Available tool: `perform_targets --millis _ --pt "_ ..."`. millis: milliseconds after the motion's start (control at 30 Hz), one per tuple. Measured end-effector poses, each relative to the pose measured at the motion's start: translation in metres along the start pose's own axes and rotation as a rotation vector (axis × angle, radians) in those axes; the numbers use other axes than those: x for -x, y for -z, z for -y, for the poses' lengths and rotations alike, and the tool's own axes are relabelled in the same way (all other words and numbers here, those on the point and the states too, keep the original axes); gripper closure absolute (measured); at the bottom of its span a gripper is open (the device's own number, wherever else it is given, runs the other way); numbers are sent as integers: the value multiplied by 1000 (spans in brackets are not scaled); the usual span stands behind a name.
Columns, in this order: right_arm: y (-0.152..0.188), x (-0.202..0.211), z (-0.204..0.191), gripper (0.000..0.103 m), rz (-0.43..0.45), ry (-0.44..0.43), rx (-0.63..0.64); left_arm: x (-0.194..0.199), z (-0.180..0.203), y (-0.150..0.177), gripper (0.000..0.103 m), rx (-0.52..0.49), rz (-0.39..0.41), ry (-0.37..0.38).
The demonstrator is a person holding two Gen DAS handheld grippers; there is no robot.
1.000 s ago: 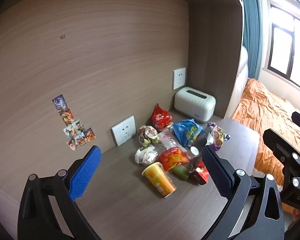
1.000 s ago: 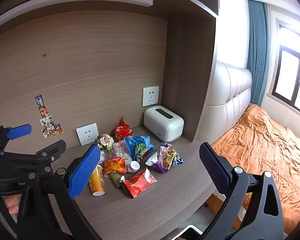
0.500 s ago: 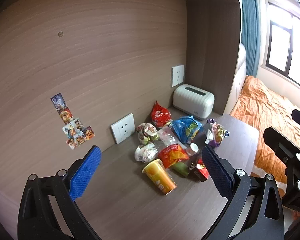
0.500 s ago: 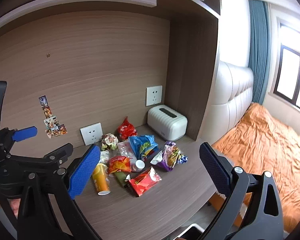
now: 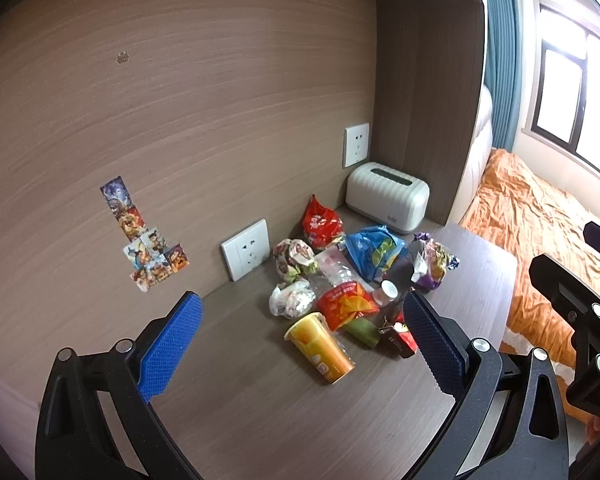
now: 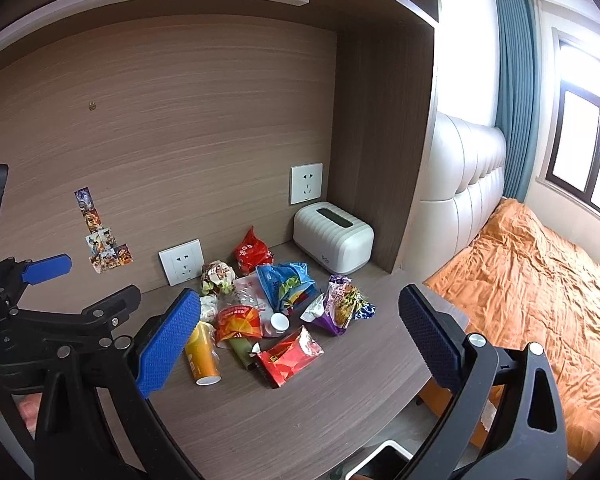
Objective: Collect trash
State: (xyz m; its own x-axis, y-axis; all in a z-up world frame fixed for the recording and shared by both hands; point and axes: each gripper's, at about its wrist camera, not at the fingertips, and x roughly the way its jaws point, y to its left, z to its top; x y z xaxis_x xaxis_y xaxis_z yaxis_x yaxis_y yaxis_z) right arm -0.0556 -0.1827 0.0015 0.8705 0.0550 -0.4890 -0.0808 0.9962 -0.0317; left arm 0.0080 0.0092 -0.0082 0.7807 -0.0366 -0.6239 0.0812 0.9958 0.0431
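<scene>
**Trash Pile Untouched, Both Grippers Wide and Empty**

Bedside wooden desk set in an alcove, orange bed to the right, window beyond. Backed by a wood-grain panel carrying two wall sockets and a strip of stickers. White ribbed box parked in the far corner.

Heaped mid-desk, near the back wall: orange paper cup lying on its side at the front, red-orange wrapper just behind it, crumpled white wrapper to the left, blue bag, purple snack bag, red bag at the rear, flat red packet nearest the edge, small bottle with a white cap buried in the middle.

Left gripper held above the desk short of the pile, jaws spread wide, nothing between them. Right gripper likewise parted and empty, well back from the heap.

Judged from this: nothing collected yet, every piece still on the desk, whole job ahead. No bin or bag clearly identifiable. Likely first grabs: cup and red packet, being frontmost.
</scene>
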Motion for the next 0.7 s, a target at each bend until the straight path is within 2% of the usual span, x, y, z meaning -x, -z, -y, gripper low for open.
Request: perform_targets --millis 700 --pt "2 -5 2 4 -8 -11 -3 0 7 -1 5 -12 -9 -3"
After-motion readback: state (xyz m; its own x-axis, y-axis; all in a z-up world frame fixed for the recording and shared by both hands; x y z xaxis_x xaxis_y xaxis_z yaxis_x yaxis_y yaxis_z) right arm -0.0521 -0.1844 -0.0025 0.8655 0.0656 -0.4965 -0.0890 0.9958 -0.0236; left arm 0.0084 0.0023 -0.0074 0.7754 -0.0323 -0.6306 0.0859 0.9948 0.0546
